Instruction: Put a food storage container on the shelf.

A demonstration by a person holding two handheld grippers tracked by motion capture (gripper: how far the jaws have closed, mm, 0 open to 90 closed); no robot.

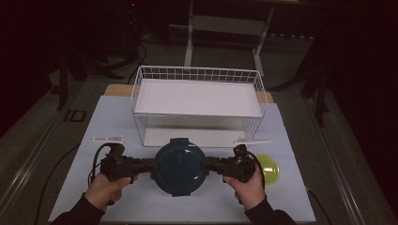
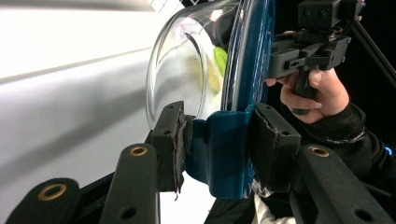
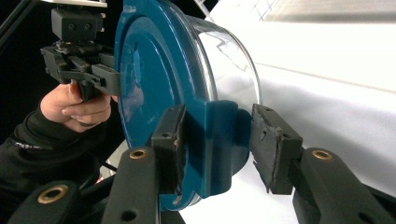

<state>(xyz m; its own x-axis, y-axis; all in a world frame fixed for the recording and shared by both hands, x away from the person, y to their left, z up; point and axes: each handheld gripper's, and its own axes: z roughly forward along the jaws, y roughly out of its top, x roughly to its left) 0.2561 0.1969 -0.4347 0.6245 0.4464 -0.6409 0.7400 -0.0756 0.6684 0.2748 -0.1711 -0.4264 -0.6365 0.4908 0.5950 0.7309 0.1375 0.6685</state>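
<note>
left gripper point(image 1: 151, 165) sits w/ its jaws pointing right, along the desk's point(image 1: 117, 201) front edge. they're part open & clamped on the left clip tab of the container point(image 1: 179, 167); in the left gripper view both pads point(image 2: 173, 140) press that blue tab.

container is 1 round clear tub w/ a dark teal lid, near the middle of the desk's front half, just in front of the wire basket point(image 1: 197, 101). lid faces up, so its axis runs vertical; the two tabs line up left-right. can't tell from the high view if it touches the desk.

right gripper point(image 1: 205, 164) points left, jaws part open on the right tab. in the right gripper view the lid-side pad point(image 3: 169, 140) touches the tab, the other pad looks just clear of it.

count: 2 grippers, 2 hands, 1 container, 1 basket, 1 yellow-green lid point(image 1: 268, 168) near the desk's right edge, beside the right hand point(image 1: 248, 190).
</note>
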